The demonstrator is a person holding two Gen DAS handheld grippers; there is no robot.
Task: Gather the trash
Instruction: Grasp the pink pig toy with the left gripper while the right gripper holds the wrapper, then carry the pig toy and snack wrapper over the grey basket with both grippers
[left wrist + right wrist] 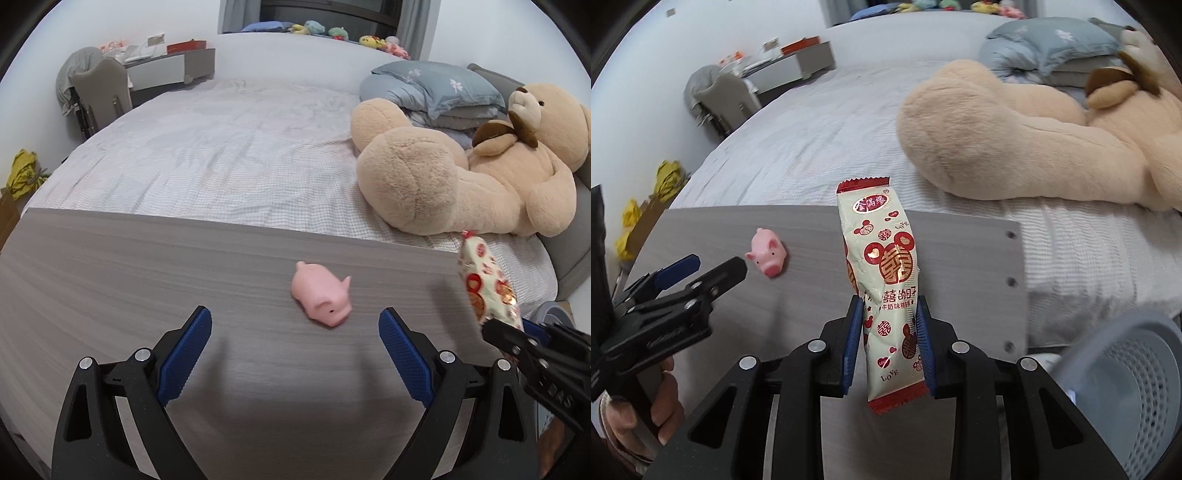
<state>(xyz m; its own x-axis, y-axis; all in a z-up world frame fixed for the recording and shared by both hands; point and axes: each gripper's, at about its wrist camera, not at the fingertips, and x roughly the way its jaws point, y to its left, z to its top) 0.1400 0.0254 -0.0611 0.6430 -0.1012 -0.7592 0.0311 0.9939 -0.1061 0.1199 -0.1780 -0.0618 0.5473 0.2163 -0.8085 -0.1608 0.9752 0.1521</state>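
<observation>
My right gripper [888, 314] is closed on a snack wrapper [886, 273], a long cream packet with red hearts and red sealed ends. The two blue pads [852, 343] press it from both sides at its lower half, and the packet stands up between them, leaning a little. It is above the grey wooden table [960, 258], not lying on it. In the left wrist view the same snack wrapper [487, 280] appears at the right edge, held up by the right gripper [517, 339].

My left gripper [295, 350] is wide open and holds nothing. Its blue pads [186, 354] are far from each other, just above the table [129, 266]. A small pink toy pig [321, 299] lies on the table in front of the gap between the fingers, nearer to the right finger, and touches neither. In the right wrist view the left gripper [713, 269] is at the left, its tip close to the toy pig [768, 256].

Beyond the table is a bed [221, 147] with a checked sheet. A big beige teddy bear [480, 166] lies on it, beside a folded blue-grey duvet [432, 88]. At the lower right of the right wrist view I see a grey perforated basket [1126, 387], beside the table edge and lower than it.
</observation>
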